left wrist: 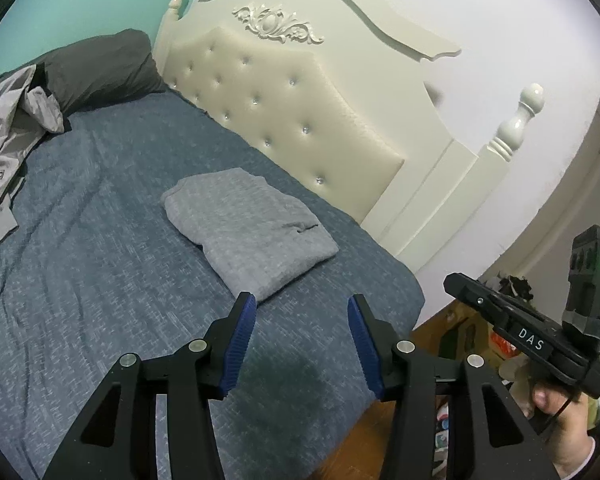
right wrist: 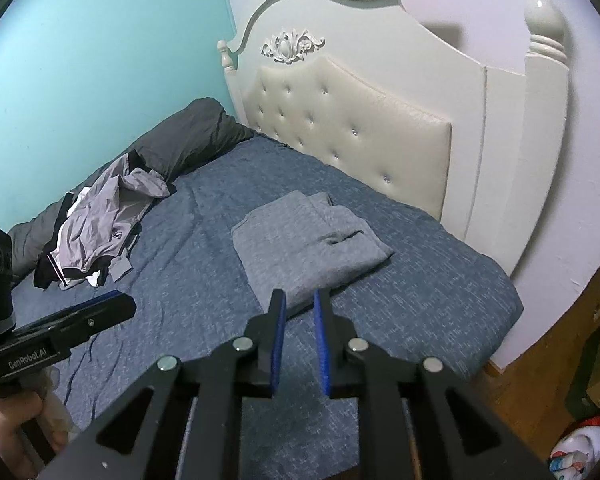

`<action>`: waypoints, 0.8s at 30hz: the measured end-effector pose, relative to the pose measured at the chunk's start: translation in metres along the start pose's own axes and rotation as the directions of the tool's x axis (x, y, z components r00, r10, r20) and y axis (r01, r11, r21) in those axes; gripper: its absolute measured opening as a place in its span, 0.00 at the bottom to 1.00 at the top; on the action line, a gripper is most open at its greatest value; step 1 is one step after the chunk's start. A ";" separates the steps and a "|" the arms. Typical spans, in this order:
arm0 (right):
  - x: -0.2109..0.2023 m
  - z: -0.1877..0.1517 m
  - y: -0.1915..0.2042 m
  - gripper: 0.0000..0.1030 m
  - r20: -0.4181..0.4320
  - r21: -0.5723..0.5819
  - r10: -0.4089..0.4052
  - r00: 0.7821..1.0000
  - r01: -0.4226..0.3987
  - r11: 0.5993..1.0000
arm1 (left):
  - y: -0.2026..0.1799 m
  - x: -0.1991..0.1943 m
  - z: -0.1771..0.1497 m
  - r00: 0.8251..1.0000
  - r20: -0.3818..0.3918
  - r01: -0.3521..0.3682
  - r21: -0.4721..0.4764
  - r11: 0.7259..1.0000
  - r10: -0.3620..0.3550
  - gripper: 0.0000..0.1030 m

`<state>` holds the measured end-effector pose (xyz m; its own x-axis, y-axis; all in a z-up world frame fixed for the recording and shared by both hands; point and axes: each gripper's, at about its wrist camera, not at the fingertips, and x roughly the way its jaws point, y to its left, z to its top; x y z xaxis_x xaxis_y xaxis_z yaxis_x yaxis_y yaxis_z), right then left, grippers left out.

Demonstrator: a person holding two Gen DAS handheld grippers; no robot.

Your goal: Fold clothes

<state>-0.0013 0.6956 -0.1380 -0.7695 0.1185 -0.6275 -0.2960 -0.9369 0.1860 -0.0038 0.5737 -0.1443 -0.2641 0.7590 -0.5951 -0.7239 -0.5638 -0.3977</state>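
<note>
A folded grey knit garment (left wrist: 248, 232) (right wrist: 306, 244) lies flat on the blue bedspread (left wrist: 100, 280) (right wrist: 420, 280) near the headboard. My left gripper (left wrist: 302, 304) hangs just short of its near edge, jaws wide apart with nothing between the blue pads. My right gripper (right wrist: 300, 298) hovers over the garment's near edge, its jaws parted by a narrow gap and empty. A crumpled light grey jacket (left wrist: 8, 136) (right wrist: 100, 224) lies unfolded at the bed's far left. Each gripper shows in the other's view: the right one (left wrist: 520, 332), the left one (right wrist: 60, 328), both in a person's hands.
A dark grey pillow (left wrist: 100, 68) (right wrist: 192, 136) sits against the teal wall. The cream tufted headboard (left wrist: 300, 100) (right wrist: 360, 128) bounds the bed behind the garment. Wooden floor with clutter (left wrist: 480, 320) (right wrist: 580, 440) lies past the bed's right edge.
</note>
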 end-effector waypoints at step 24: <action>-0.058 -0.023 0.009 0.54 0.051 -0.005 -0.044 0.998 0.045 0.999 | -0.027 -0.046 -0.018 0.998 0.055 -0.021 0.056 0.998 0.017 0.79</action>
<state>0.0537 0.6730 -0.1181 -0.7833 0.1764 -0.5961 -0.3271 -0.9324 0.1538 0.0394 0.5477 -0.1191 -0.3113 0.7658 -0.5627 -0.7529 -0.5601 -0.3457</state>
